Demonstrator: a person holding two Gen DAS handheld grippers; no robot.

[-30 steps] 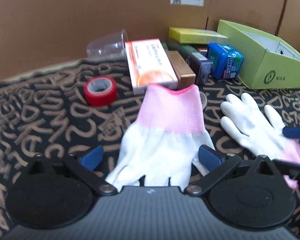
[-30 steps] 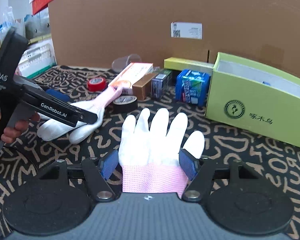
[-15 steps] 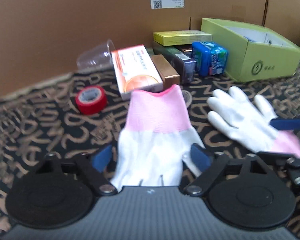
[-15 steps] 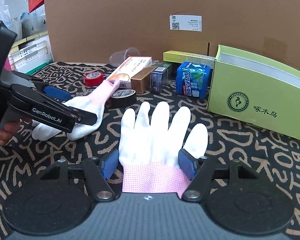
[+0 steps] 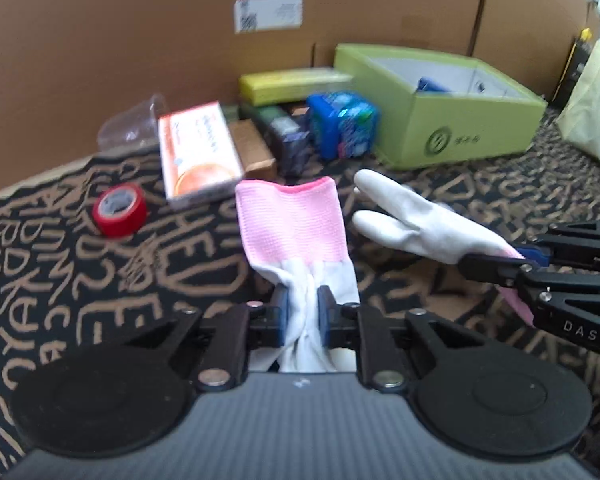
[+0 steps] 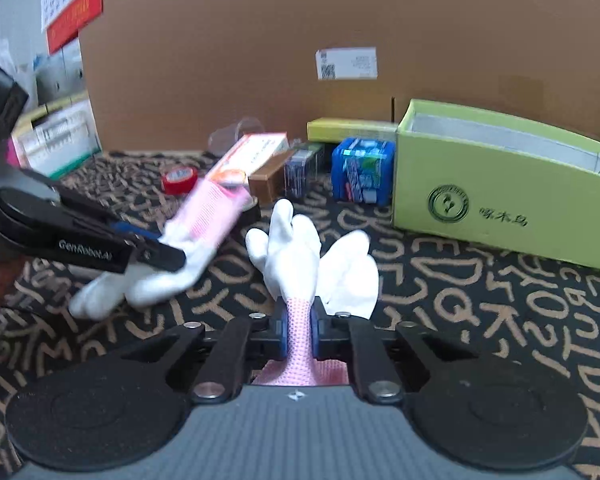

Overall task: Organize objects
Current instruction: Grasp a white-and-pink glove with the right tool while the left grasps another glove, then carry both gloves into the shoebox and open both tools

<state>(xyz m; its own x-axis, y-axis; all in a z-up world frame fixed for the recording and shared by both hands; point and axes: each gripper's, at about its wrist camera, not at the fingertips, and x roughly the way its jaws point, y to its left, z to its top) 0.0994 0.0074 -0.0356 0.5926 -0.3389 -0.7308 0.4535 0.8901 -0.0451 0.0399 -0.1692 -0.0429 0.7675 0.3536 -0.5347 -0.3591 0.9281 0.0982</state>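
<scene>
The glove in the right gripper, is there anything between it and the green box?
Nothing visible does. The right gripper pinches the glove by its pink cuff, and only bare patterned cloth lies between it and the green box. The blue pack stands left of that path.

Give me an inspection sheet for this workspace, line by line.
Surface: dark cloth printed with tan letters.
Job's things: left glove, pinched at its white palm, pink cuff pointing away; right glove, pinched at its pink cuff.
Clutter: red tape roll, orange-white carton, clear cup, blue pack, yellow flat box, open green box.
Grippers: left gripper and right gripper each shut on a glove.
Cables: nothing seen.
Surroundings: cardboard wall behind.
</scene>
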